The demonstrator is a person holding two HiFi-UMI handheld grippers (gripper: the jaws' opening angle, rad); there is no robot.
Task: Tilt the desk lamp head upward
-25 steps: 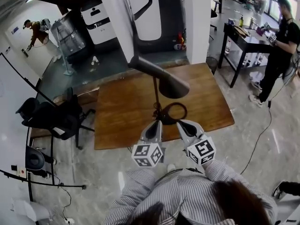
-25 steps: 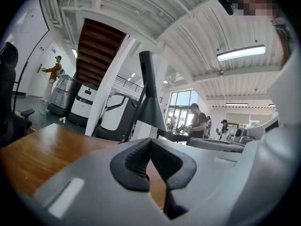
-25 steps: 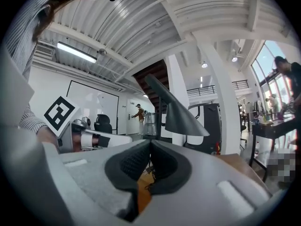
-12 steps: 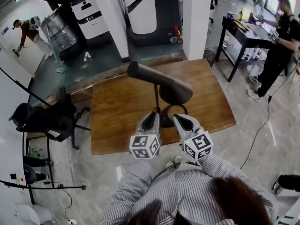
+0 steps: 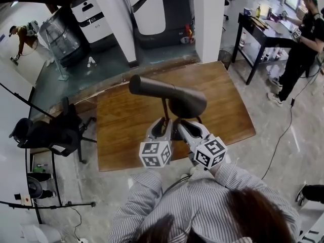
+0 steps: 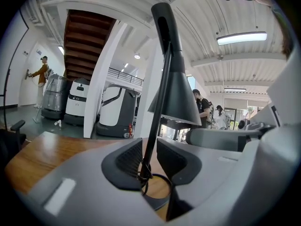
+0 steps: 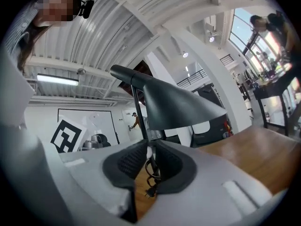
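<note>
A dark desk lamp stands on the wooden table (image 5: pixel 126 135); its cone head (image 5: pixel 182 101) hangs level on a long arm. In the left gripper view the head (image 6: pixel 176 98) points down over the thin stem (image 6: pixel 157 112) and ring base (image 6: pixel 156 200). My left gripper (image 5: pixel 163 123) has its jaws (image 6: pixel 149 157) round the low stem, which touches the left pad with a slim gap on the right. My right gripper (image 5: pixel 183 124) comes from the other side, its jaws (image 7: pixel 151 154) closed on the stem (image 7: pixel 140 112) just above the coiled cord (image 7: pixel 151 178), below the head (image 7: pixel 178 108).
A black office chair (image 5: pixel 50 130) stands left of the table. A white pillar (image 5: pixel 207 19) and large machines (image 5: pixel 152 9) rise behind it. At the right a person (image 5: pixel 304 34) stands by a black side table (image 5: pixel 263 32); a cable (image 5: pixel 283 140) crosses the floor.
Both grippers have moved forward from the table's near edge to the lamp stem and now bracket it low down. The lamp itself has not moved.
</note>
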